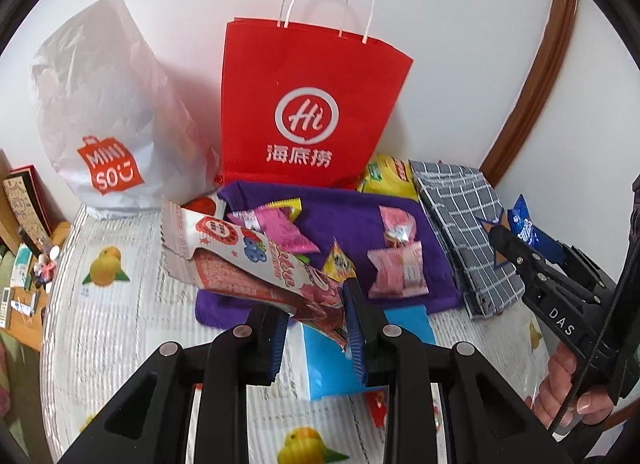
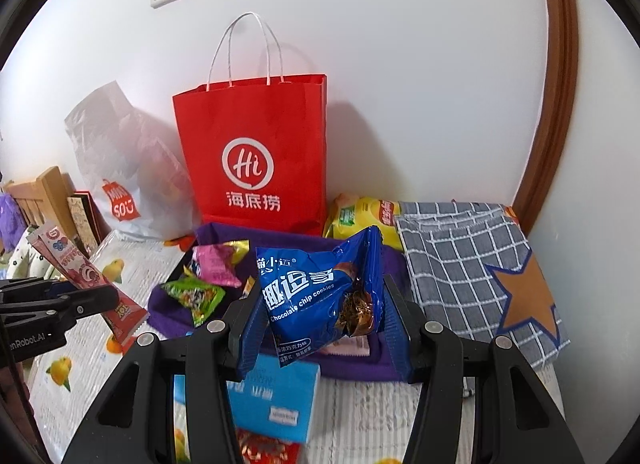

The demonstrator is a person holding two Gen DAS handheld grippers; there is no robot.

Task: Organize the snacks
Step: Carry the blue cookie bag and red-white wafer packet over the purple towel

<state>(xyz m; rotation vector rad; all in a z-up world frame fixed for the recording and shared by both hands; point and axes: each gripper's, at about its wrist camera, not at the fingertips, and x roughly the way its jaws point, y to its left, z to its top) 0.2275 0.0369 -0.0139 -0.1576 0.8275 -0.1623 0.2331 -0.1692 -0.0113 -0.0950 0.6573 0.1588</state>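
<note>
The left tool (image 1: 316, 328) is closed tight on the lower end of a long red and white snack packet (image 1: 248, 264), which rises up and to the left, above the surface (image 1: 116, 304). The right tool (image 2: 320, 328) grips a blue chocolate chip cookie bag (image 2: 316, 296) between its two blue pads; its jaws stand only partly closed because the bag is thick, and the bag is lifted free of the things below it. Under both tools lies a light blue box (image 2: 276, 404), and just behind it a purple cloth (image 1: 352, 216) carries the loose snacks: pink packets (image 1: 276, 232), a pale pink candy pack (image 1: 400, 272), a small yellow sachet (image 1: 338, 264) and a green packet (image 2: 196, 296). To the right of the purple cloth a grey checked cloth (image 2: 456, 260) with an orange star reaches almost to the right edge of the surface, near the brown door frame (image 2: 560, 104). Behind the cloths a yellow chips bag (image 2: 360, 216) leans beside the red paper bag (image 2: 256, 152), which stands upright against the wall with its top open. A white plastic bag (image 1: 108, 112) stands to the left of it. The front left part of the surface, with its orange fruit print, is free room.
</note>
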